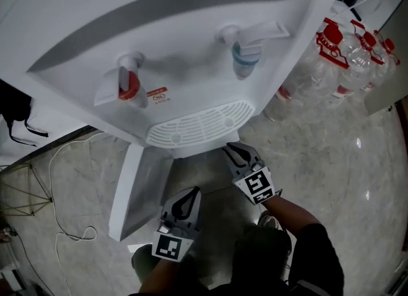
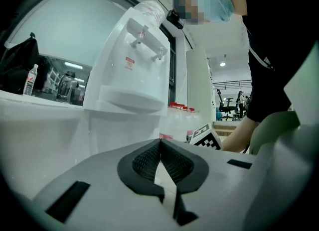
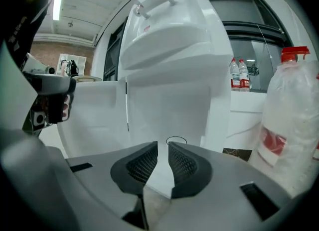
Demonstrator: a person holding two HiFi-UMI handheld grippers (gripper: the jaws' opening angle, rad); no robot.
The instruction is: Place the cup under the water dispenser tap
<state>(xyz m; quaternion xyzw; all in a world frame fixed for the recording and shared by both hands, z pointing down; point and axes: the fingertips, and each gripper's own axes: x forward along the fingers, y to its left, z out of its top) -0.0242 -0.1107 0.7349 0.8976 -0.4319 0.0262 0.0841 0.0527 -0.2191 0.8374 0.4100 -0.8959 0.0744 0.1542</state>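
Observation:
The white water dispenser fills the head view, with a red tap on the left and a blue tap on the right above a grilled drip tray. Low in front of its cabinet, my left gripper is shut with nothing in it, its pads meeting at the tip. My right gripper is just below the tray's edge, also shut and holding nothing. A thin dark ring shows just past its tips; I cannot tell whether it is a cup's rim.
Several large water bottles with red caps stand on the floor right of the dispenser; one is close on the right. A white cable lies on the marble floor at the left. A counter runs beside the dispenser.

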